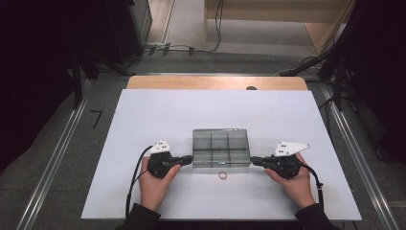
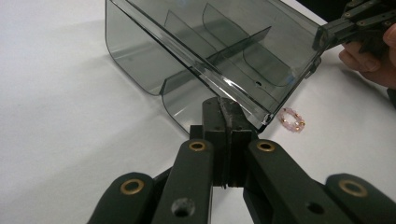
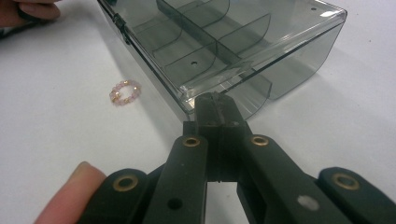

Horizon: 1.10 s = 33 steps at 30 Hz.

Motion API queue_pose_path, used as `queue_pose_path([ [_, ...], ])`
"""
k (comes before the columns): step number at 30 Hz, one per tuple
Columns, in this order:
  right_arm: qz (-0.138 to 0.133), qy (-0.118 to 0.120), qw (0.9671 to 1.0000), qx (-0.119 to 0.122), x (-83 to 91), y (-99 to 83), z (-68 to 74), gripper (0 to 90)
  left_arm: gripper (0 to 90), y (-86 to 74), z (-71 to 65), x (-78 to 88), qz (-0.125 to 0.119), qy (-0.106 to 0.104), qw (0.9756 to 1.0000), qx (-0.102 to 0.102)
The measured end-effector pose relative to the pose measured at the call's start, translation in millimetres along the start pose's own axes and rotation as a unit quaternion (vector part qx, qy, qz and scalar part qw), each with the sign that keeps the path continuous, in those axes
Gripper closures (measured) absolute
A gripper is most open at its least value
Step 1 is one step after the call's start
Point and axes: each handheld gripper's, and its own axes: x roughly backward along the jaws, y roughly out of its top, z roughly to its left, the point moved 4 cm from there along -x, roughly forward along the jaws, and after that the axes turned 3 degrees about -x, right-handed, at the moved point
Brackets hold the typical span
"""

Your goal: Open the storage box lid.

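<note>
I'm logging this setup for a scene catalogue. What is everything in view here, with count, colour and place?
compartment box: one, clear smoky grey, lid closed, middle of the white board, between the two grippers.
bead ring: one, pink with gold beads, on the board just in front of the box.
white board: one, white, covering the table.
wooden table: one, light wood, edge showing behind the board.
left gripper: one, black, shut, tip at the box's left side.
right gripper: one, black, shut, tip at the box's right side.

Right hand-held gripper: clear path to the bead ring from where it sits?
Probably yes. The bead ring lies on bare white table in front of the box, nothing between it and the right hand-held gripper, whose jaws are shut at the box's corner.
</note>
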Motion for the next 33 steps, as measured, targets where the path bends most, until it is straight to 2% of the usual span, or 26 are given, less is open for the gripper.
queue_pose_path([
  [18, -0.019, -0.002, 0.9998, 0.0, 3.8, 6.6, 3.3, 88.3, 89.7, 5.0, -4.1, 4.0, -0.017, -0.009, 0.9998, -0.006],
  [23, -0.028, 0.002, 0.9996, -0.003, 6.4, 10.1, 5.4, 88.4, 89.7, 7.1, -5.2, 5.8, -0.028, -0.015, 0.9995, -0.002],
  [33, -0.039, 0.006, 0.9992, -0.006, 9.4, 15.6, 8.2, 88.3, 89.7, 11.6, -7.8, 9.8, -0.051, -0.022, 0.9984, -0.008],
])
